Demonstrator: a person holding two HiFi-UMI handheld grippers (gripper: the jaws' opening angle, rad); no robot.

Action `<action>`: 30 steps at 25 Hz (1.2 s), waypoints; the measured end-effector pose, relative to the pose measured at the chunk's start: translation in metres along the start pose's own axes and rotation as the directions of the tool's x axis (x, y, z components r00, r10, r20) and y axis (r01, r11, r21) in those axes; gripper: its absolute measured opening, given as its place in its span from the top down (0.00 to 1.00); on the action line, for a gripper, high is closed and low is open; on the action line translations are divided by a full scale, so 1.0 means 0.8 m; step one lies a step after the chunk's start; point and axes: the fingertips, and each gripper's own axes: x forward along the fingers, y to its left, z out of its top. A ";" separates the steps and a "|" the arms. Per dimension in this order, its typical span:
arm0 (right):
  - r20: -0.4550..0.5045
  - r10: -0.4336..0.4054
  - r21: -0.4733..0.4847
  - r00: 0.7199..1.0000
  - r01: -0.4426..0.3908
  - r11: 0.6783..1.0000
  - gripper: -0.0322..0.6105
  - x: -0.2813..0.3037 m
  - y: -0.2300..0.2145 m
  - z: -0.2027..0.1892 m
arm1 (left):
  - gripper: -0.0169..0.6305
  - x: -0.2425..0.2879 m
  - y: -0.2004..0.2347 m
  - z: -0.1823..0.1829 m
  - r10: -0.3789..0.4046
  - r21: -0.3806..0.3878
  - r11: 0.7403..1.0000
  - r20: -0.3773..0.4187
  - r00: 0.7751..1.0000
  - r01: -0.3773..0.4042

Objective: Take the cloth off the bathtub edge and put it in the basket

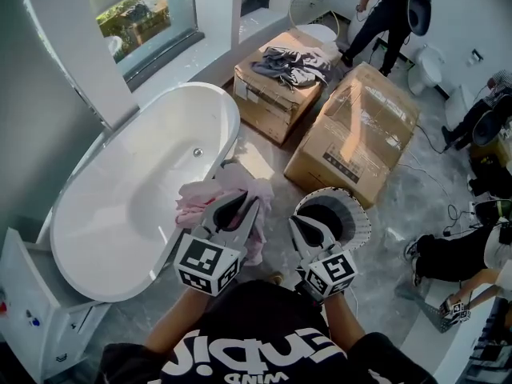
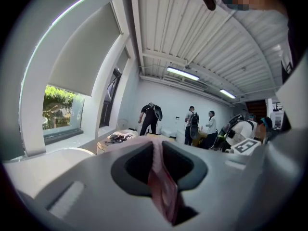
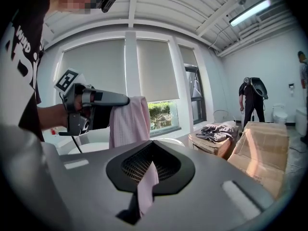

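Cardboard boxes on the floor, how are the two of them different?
The box by the window has a heap of grey clothes on top; the other box has a bare top. The box by the window looks smaller, and the other box looks longer. Both are brown cardboard and stand on the floor.

Bathroom tally
One bathtub [image 1: 226,110], one cloth [image 1: 197,198], one basket [image 1: 359,218], two claws [image 1: 240,203] [image 1: 307,227], two cardboard boxes [image 1: 272,106] [image 1: 360,126], perhaps four bystanders [image 1: 388,8].

White lettering on black shirt [image 1: 240,350] upside down, unreadable, print on cardboard box [image 1: 360,126] too small
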 end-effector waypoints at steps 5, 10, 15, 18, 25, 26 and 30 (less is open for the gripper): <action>0.009 -0.032 0.012 0.999 0.032 0.999 0.94 -0.014 -0.015 0.000 | 0.88 0.016 0.001 0.067 -0.003 0.066 0.998 0.089 0.996 -0.003; 0.008 -0.044 0.022 0.999 0.044 0.999 0.94 -0.019 -0.020 -0.006 | 0.88 0.031 -0.019 0.120 -0.048 0.125 0.992 0.165 0.985 0.027; 0.018 -0.058 0.018 0.998 0.058 0.998 0.94 -0.020 -0.023 0.000 | 0.88 0.045 -0.055 0.162 -0.121 0.188 0.979 0.211 0.970 0.081; 0.024 -0.074 0.017 0.997 0.074 0.997 0.94 -0.021 -0.023 0.002 | 0.88 0.050 -0.083 0.186 -0.181 0.216 0.968 0.233 0.956 0.131; 0.048 -0.149 0.033 0.988 0.147 0.989 0.94 -0.044 -0.042 0.004 | 0.88 0.070 -0.133 0.209 -0.283 0.253 0.942 0.246 0.927 0.221; 0.051 -0.164 0.037 0.985 0.162 0.986 0.94 -0.051 -0.048 0.003 | 0.88 0.074 -0.141 0.210 -0.297 0.259 0.937 0.246 0.923 0.233; 0.061 -0.218 0.051 0.974 0.215 0.975 0.94 -0.074 -0.069 -0.002 | 0.88 0.089 -0.168 0.212 -0.340 0.273 0.923 0.250 0.907 0.271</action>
